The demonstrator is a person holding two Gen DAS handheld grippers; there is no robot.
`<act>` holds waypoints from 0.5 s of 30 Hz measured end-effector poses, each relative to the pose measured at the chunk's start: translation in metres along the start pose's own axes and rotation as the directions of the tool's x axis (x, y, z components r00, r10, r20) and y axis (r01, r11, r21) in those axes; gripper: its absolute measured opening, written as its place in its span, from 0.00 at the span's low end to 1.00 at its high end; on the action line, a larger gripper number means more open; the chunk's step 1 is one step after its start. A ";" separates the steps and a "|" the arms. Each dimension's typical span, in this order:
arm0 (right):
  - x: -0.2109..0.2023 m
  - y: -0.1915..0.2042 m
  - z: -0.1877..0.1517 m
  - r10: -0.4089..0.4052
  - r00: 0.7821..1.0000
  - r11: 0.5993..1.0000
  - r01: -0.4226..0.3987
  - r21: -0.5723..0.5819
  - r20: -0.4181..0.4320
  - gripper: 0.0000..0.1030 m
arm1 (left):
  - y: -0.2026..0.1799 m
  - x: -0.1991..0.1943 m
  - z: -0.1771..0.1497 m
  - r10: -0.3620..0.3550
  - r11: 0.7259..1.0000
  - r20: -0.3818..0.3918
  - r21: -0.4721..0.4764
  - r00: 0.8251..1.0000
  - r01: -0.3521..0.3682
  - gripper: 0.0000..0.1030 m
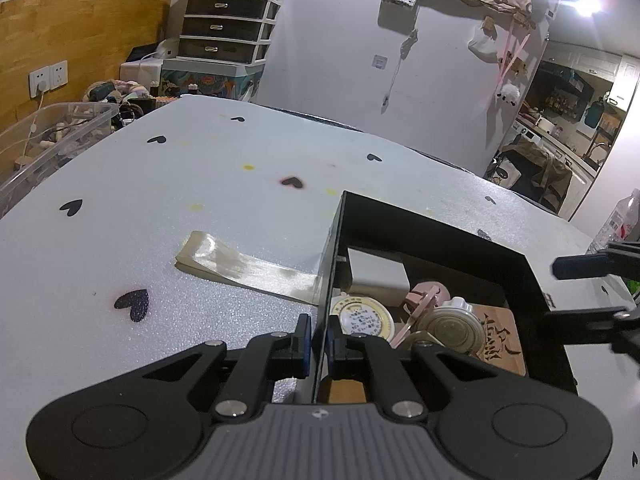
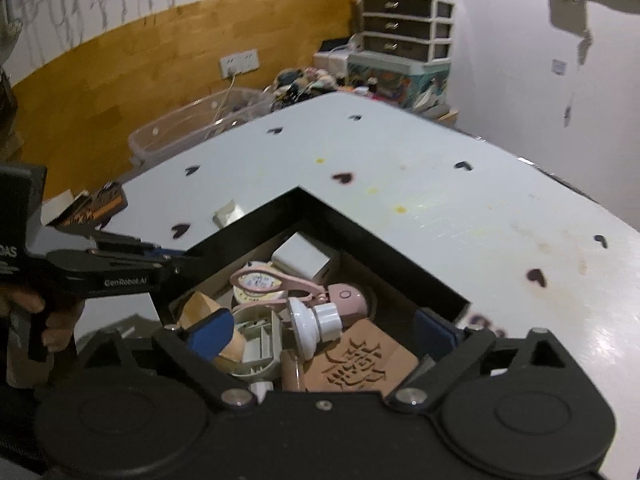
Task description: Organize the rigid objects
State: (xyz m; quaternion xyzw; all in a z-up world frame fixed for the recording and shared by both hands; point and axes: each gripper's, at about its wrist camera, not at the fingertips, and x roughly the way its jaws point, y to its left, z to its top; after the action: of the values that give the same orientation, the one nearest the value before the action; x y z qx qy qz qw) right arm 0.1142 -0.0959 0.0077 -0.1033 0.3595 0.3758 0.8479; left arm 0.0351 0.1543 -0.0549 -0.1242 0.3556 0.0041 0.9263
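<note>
A black open box [image 1: 420,232] stands on the white table. My left gripper [image 1: 319,336] is shut on the black box's near side wall, one pad on each face. The box holds a white block [image 2: 304,260], pink scissors [image 2: 272,284], a round labelled tin [image 1: 360,316], a white knobbed piece [image 2: 316,324] and a carved wooden plaque [image 2: 360,364]. My right gripper [image 2: 324,330] hangs open over these things with nothing between its pads. It also shows at the right edge of the left wrist view as the right gripper [image 1: 584,288]. The left gripper [image 2: 176,260] clamps the box [image 2: 380,244] at its left corner.
A beige strip of tape [image 1: 248,268] lies on the table left of the box. A clear plastic bin [image 1: 48,140] stands past the table's left edge, with a drawer unit [image 1: 228,24] beyond it. A water bottle [image 1: 620,220] stands at the far right. A hand [image 2: 52,320] holds the left gripper.
</note>
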 end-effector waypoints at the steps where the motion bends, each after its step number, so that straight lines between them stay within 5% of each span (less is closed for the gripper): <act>1: -0.003 0.000 0.000 -0.007 1.000 1.000 0.007 0.006 0.007 0.97 | 0.000 0.000 0.000 0.000 1.000 0.000 0.000 1.000 0.000 0.08; 15: -0.060 0.010 -0.033 -0.133 0.979 0.979 0.105 0.176 0.155 1.00 | -0.004 0.000 0.000 0.000 0.999 0.003 0.034 1.000 0.000 0.07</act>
State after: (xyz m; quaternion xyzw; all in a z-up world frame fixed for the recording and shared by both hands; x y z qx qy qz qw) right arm 0.0615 -0.1372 0.0258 -0.0216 0.3108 0.3002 0.9015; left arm 0.0350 0.1504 -0.0537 -0.1084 0.3544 -0.0019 0.9288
